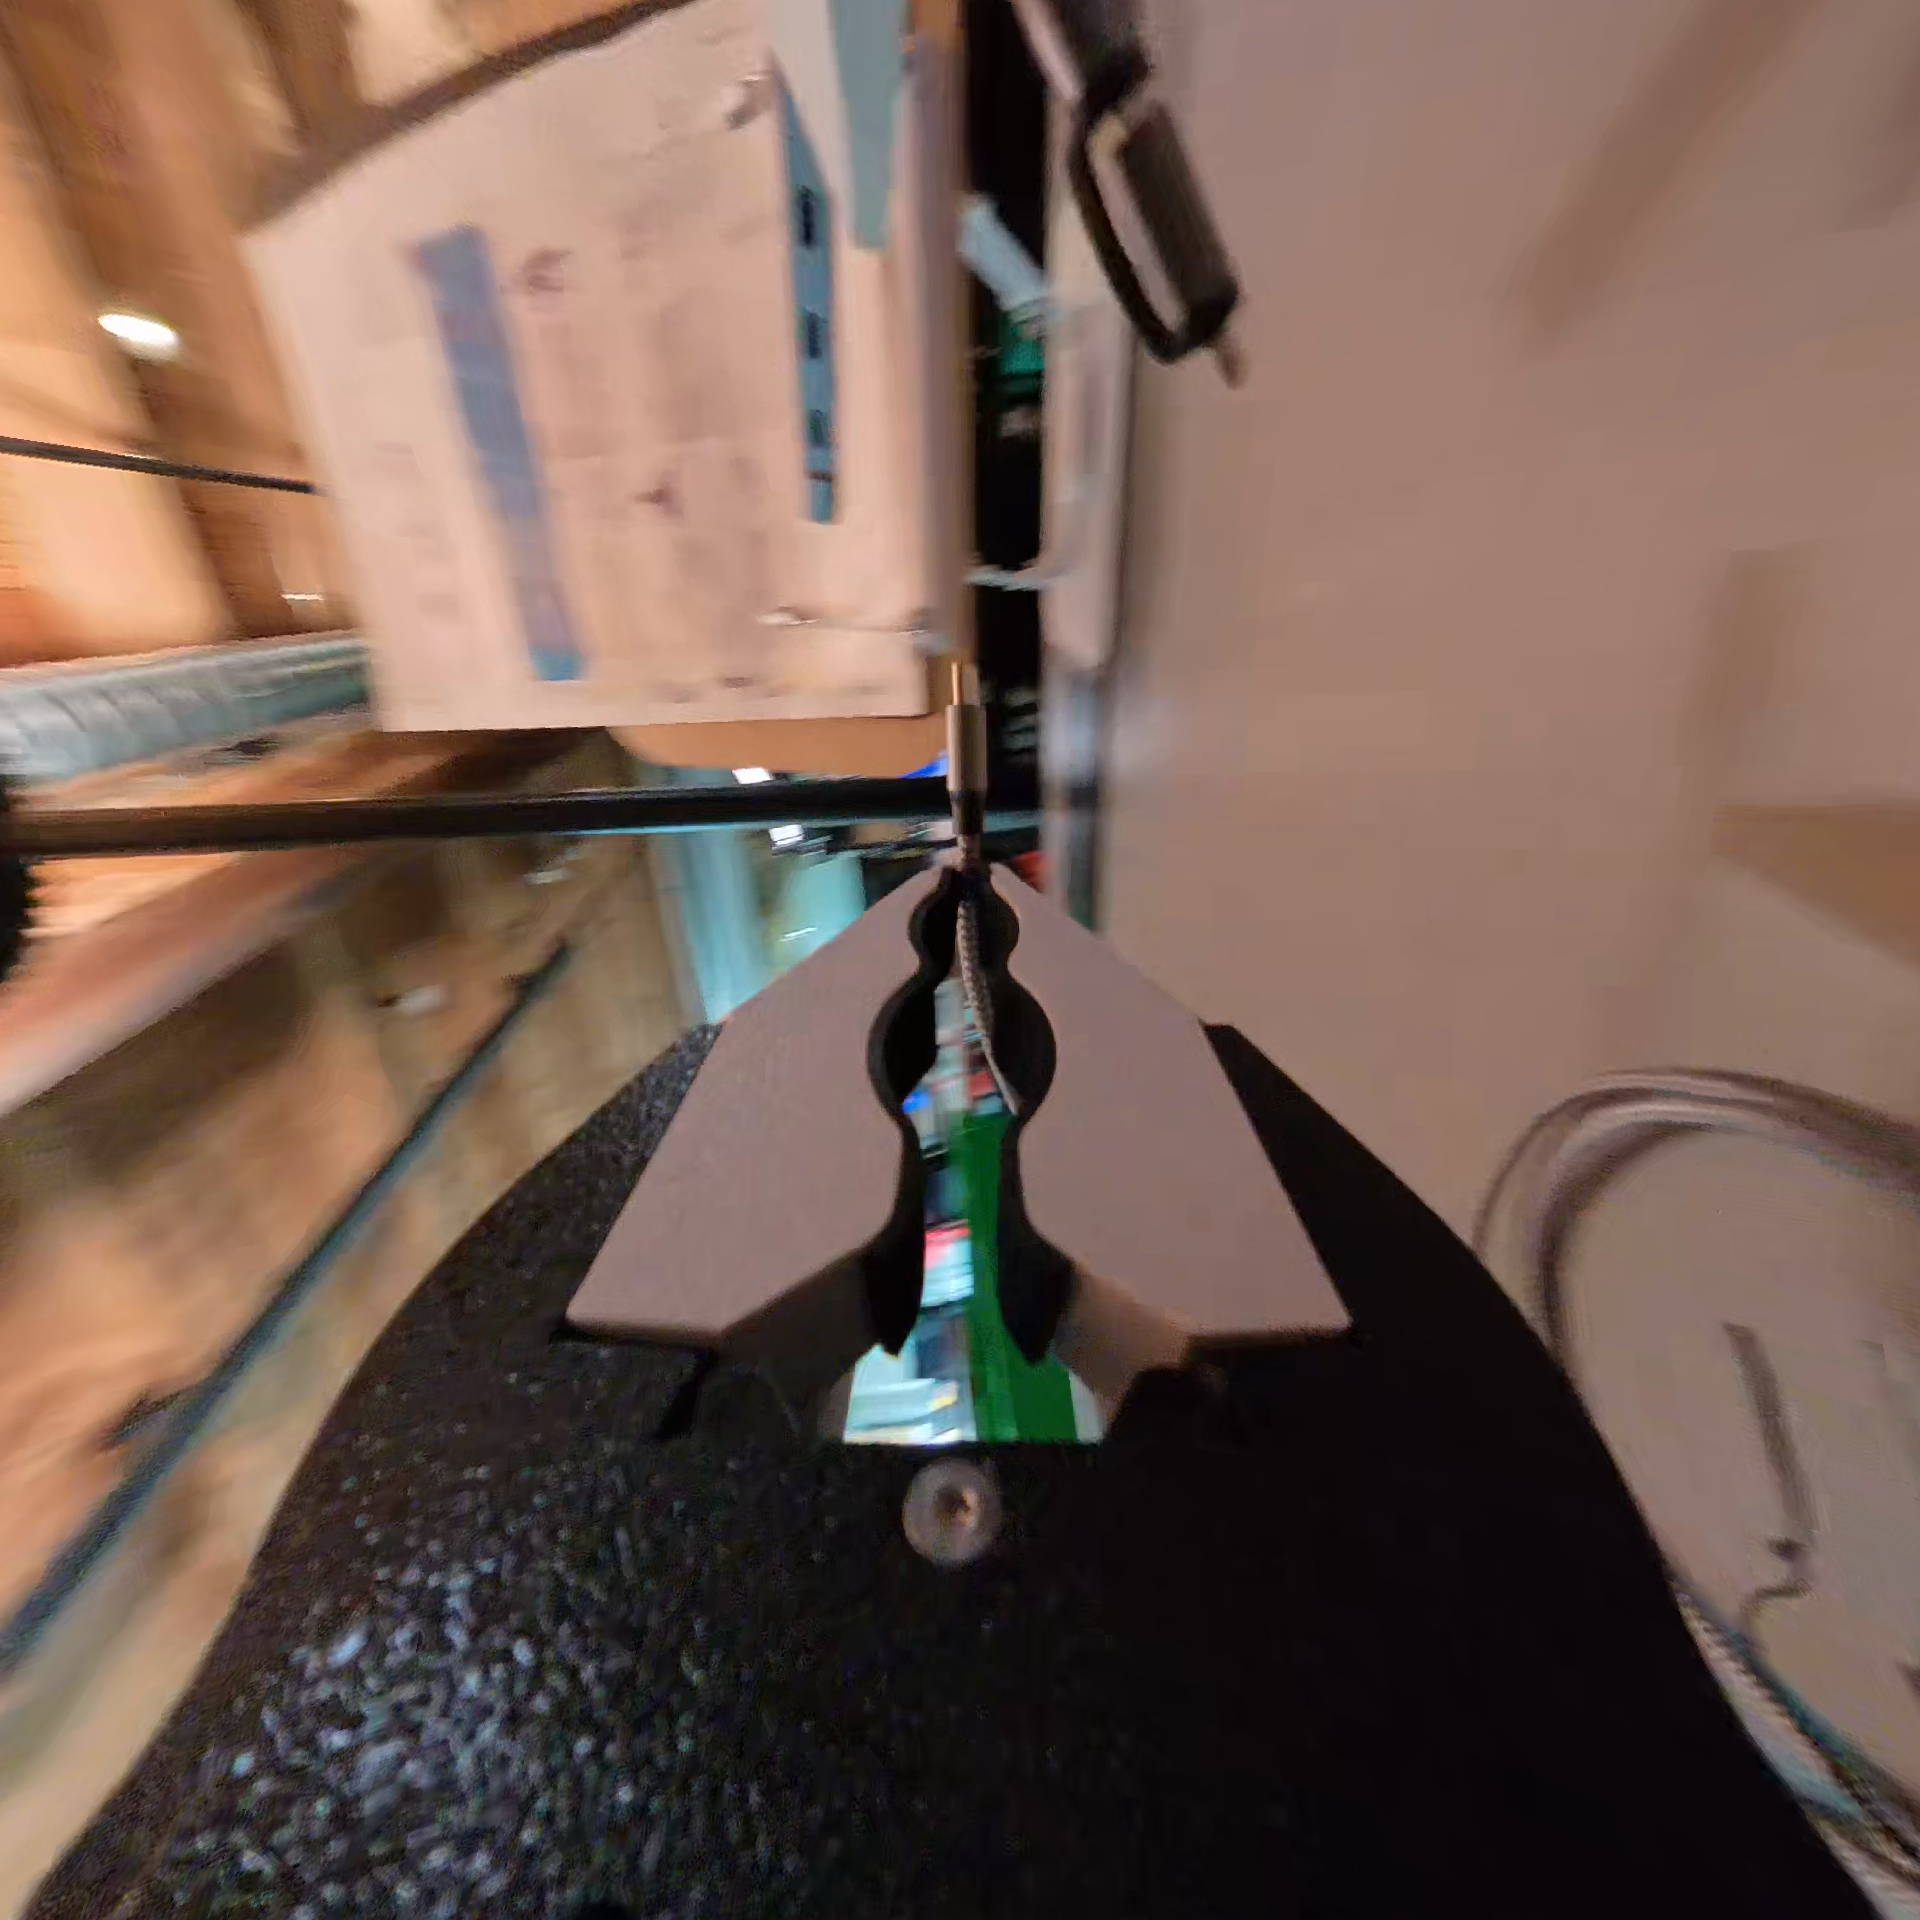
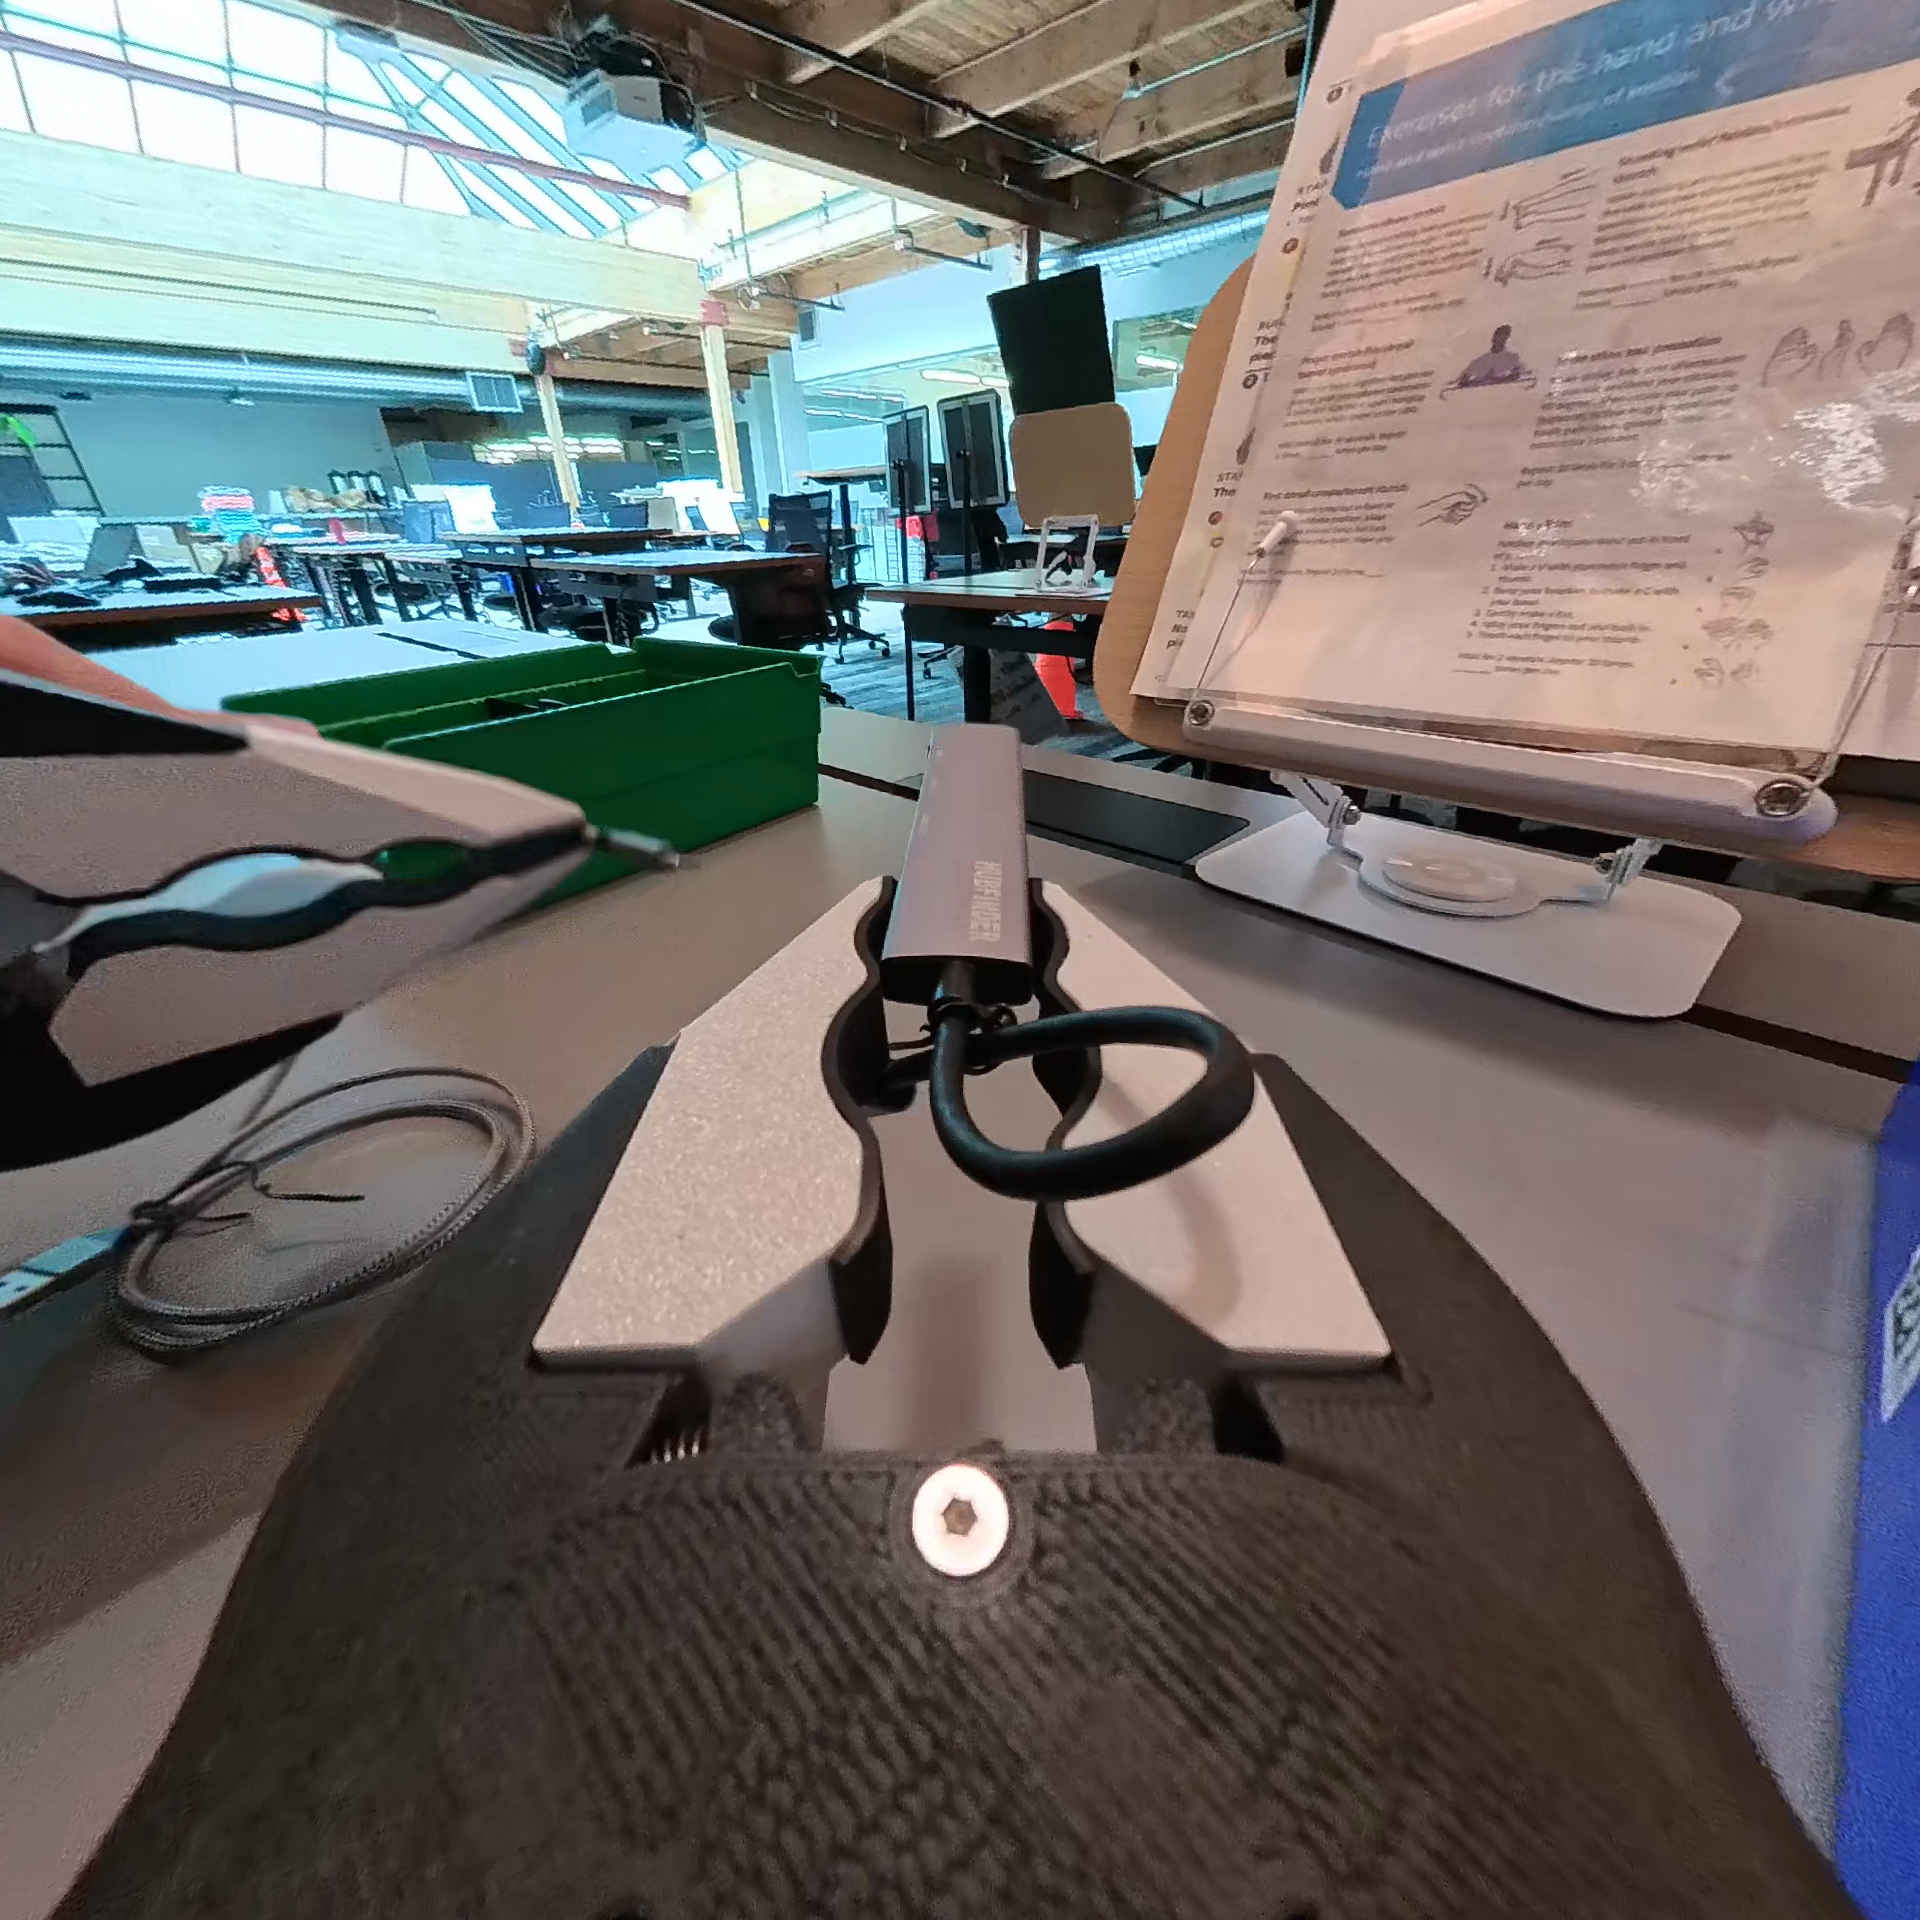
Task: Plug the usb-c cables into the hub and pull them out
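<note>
Grey aluminium bar-shaped hub (image 2: 961,873) is sitting clamped between the tips of the right gripper (image 2: 961,935), centre frame, its black looped tail cord (image 2: 1091,1101) curling back over the jaws. Left gripper (image 1: 961,883) is pinching a braided grey usb-c cable (image 1: 977,997) with jaws nearly together, its metal plug (image 1: 961,727) projecting past the tips, mid-frame. In the right wrist view that plug (image 2: 639,847) is hanging well left of the hub, apart from it. Coiled cable (image 2: 312,1216) is lying on the grey table (image 2: 1455,1143), lower left.
</note>
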`<state>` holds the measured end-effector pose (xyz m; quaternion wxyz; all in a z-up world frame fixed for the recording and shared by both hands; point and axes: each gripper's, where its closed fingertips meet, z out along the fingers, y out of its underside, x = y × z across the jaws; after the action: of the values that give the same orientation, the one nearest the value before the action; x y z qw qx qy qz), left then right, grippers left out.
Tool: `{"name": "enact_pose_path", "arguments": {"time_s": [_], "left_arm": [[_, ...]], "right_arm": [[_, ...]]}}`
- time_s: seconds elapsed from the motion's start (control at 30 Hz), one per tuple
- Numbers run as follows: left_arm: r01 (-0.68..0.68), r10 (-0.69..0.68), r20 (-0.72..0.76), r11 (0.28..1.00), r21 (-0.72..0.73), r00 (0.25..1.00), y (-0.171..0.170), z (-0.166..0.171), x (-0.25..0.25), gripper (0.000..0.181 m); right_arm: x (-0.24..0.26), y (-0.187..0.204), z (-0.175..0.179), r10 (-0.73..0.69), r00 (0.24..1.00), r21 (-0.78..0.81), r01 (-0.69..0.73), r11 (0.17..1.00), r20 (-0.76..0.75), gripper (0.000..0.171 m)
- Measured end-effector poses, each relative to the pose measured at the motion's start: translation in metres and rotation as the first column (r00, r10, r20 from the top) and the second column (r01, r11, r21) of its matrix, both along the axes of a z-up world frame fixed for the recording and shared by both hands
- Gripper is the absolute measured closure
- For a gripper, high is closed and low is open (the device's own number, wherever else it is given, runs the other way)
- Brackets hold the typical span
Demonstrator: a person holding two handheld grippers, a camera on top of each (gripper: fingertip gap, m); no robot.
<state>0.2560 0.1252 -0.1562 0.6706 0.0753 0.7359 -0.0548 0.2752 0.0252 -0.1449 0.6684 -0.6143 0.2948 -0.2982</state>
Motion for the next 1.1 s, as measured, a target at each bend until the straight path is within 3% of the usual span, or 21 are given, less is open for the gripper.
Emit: {"name": "enact_pose_path", "arguments": {"time_s": [0.07,0.2,0.6,1.1], "left_arm": [[-0.041,0.033,0.114,0.997,0.062,0.993,-0.004,0.017,-0.003,0.181],[-0.071,0.058,0.147,0.994,0.082,0.987,-0.015,0.027,-0.001,0.181],[-0.107,0.107,0.076,0.994,0.003,0.991,-0.043,0.023,-0.004,0.181],[-0.127,0.126,0.033,0.992,0.009,0.991,-0.044,0.010,0.004,0.181]], "right_arm": [[-0.002,0.003,0.000,0.014,1.000,0.007,-0.014,1.000,-0.004,0.148],[-0.004,0.005,0.001,0.023,1.000,0.027,-0.023,0.999,-0.009,0.148],[-0.003,0.012,-0.007,-0.037,0.999,-0.070,0.038,0.997,0.010,0.148],[-0.003,0.018,-0.012,-0.031,1.000,-0.104,0.030,0.994,-0.001,0.148]]}}
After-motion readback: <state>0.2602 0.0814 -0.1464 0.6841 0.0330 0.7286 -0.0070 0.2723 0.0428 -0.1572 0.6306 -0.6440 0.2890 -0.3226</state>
